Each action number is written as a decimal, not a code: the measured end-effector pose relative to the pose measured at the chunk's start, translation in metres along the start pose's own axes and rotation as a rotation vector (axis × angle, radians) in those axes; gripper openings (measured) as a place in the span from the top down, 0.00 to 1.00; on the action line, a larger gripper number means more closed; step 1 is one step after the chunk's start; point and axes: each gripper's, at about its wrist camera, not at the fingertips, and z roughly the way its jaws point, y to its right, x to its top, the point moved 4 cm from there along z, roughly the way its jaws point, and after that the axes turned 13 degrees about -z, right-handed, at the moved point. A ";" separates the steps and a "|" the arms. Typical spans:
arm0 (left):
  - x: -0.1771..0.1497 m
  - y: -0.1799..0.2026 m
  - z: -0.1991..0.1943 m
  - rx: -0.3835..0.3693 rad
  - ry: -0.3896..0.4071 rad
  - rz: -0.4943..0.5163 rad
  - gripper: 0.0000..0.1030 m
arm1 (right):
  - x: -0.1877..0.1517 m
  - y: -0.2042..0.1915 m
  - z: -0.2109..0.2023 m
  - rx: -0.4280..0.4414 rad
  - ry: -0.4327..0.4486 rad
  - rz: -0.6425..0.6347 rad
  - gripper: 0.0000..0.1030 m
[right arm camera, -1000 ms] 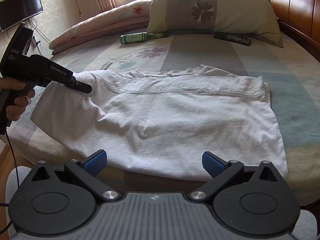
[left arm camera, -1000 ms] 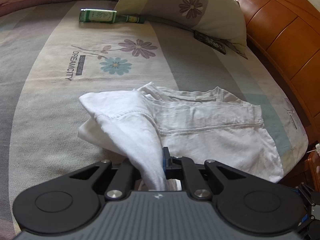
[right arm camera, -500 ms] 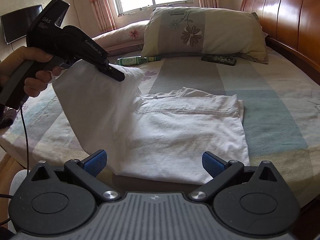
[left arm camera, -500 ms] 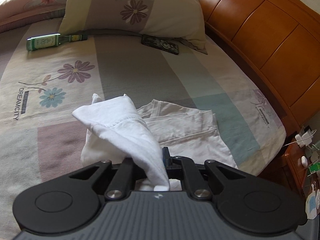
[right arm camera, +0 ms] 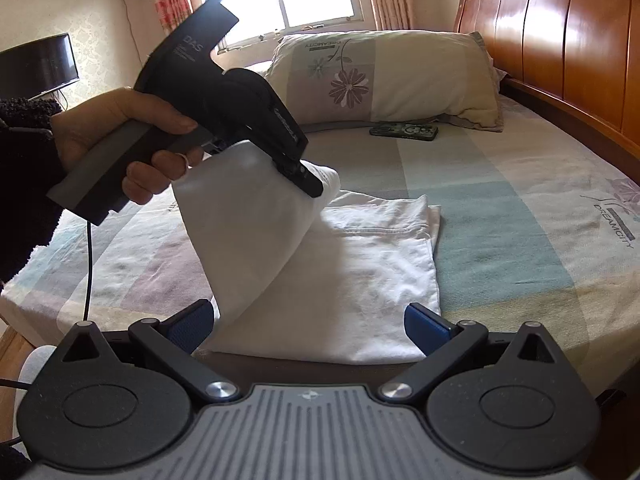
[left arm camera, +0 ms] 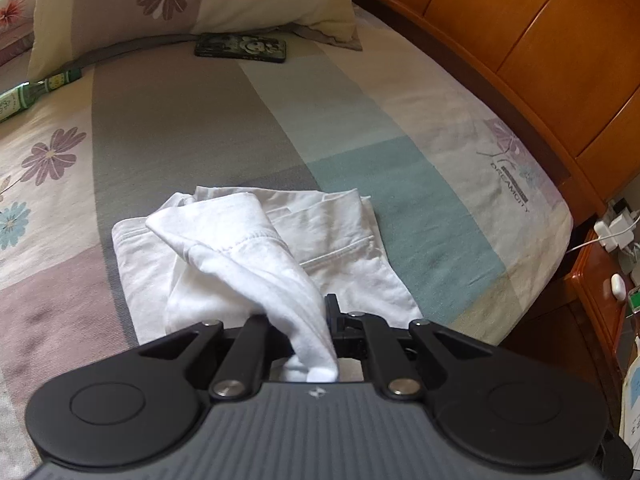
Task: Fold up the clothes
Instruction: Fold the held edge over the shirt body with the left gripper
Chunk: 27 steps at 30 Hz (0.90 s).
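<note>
A white garment point(right arm camera: 360, 280) lies on the bed near its front edge. My left gripper point(left arm camera: 316, 320) is shut on the garment's left side, which it holds lifted and carried over the flat part; the cloth point(left arm camera: 248, 256) drapes from its jaws. In the right wrist view a hand holds that left gripper point(right arm camera: 308, 184) above the garment, with the raised flap point(right arm camera: 240, 220) hanging below it. My right gripper point(right arm camera: 308, 320) stands open at the garment's near edge, blue pads point(right arm camera: 424, 324) wide apart, nothing between them.
A flowered pillow point(right arm camera: 384, 76) lies at the head of the bed with a dark phone case point(right arm camera: 404, 131) before it and a green bottle point(left arm camera: 28, 94) to the left. Wooden headboard point(right arm camera: 560, 32) on the right; a nightstand point(left arm camera: 604, 280) with chargers beyond the bed edge.
My left gripper has lifted the garment's left side and carried it up and rightward over the flat part. The right gripper has stayed open at the near edge.
</note>
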 end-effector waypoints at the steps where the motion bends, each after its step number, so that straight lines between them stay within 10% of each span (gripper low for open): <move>1: 0.000 0.003 0.006 0.009 -0.011 0.000 0.94 | -0.001 0.002 -0.001 -0.003 0.001 0.004 0.00; 16: 0.002 0.018 0.057 0.064 -0.104 -0.087 0.92 | -0.011 0.017 0.000 -0.016 -0.010 0.042 0.00; 27: 0.010 0.030 0.056 -0.064 -0.141 -0.191 0.49 | -0.017 0.019 -0.002 -0.033 -0.022 0.055 0.00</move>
